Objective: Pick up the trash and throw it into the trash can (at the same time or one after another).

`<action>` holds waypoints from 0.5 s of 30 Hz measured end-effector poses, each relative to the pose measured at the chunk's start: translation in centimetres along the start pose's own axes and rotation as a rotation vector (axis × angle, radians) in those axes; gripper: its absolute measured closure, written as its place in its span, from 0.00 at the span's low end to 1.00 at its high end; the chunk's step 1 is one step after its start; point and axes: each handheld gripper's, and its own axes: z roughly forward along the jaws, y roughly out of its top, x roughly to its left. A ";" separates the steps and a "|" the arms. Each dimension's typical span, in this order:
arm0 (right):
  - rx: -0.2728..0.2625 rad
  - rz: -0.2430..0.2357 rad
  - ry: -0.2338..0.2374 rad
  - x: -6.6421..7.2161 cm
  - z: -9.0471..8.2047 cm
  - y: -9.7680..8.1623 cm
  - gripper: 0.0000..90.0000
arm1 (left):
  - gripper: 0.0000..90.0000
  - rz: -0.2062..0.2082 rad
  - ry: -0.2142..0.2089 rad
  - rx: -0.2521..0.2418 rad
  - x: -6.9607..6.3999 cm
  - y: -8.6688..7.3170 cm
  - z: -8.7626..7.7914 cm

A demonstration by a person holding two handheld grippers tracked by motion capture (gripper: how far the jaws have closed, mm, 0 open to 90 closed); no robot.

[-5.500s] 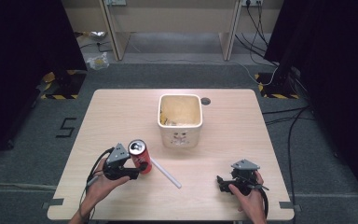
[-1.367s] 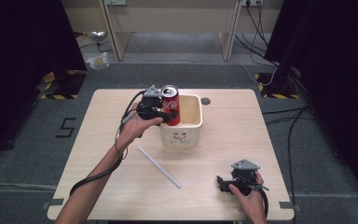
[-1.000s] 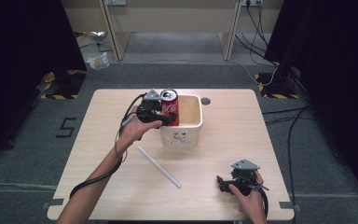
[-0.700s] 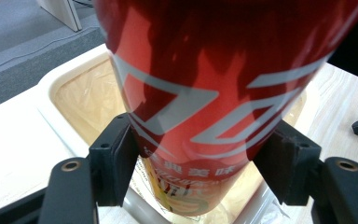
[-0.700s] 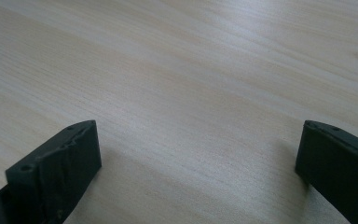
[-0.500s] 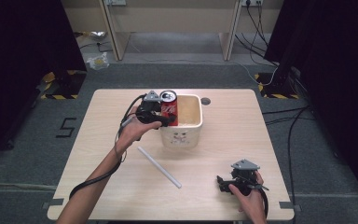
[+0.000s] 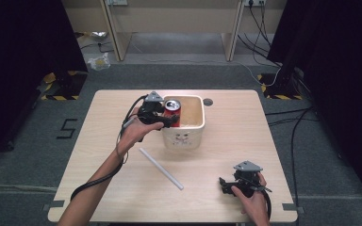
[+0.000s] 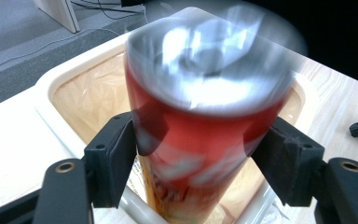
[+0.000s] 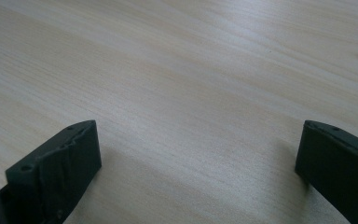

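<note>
A red drink can [image 7: 172, 107] with a silver top stands upright in the left end of the cream bin [image 7: 188, 134]. In the left gripper view the can [image 8: 200, 116] is blurred while the jaws are sharp. My left gripper [image 7: 168, 118] reaches over the bin's left rim. Its jaws have just been opening, the can is still between them and the pads [image 8: 114, 158] barely touch it. My right gripper [image 7: 224, 184] rests at the table's front right, open over bare wood [image 9: 198, 158].
A white stick [image 7: 160, 168] lies slanted on the table [image 7: 99, 155] in front of the bin. A round cable hole [image 7: 208, 101] sits behind the bin's right corner. The bin is lined with a clear bag [image 8: 93, 93]. Desks and cables stand beyond the table.
The left gripper carried the can from the front left of the table to the bin. Over the last second the can has sunk a little lower into it. The right gripper has not moved.
</note>
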 end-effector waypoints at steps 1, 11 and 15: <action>0.000 0.000 0.000 0.0 0.0 0.0 0.00 | 0.35 0.000 0.000 0.000 0.0 0.0 0.0; 0.001 0.000 0.001 0.0 0.0 0.0 0.00 | 0.27 -0.019 -0.001 -0.030 0.2 0.6 -1.2; 0.001 0.000 0.001 0.0 0.0 0.0 0.00 | 0.25 -0.017 -0.002 -0.043 0.1 0.9 -2.0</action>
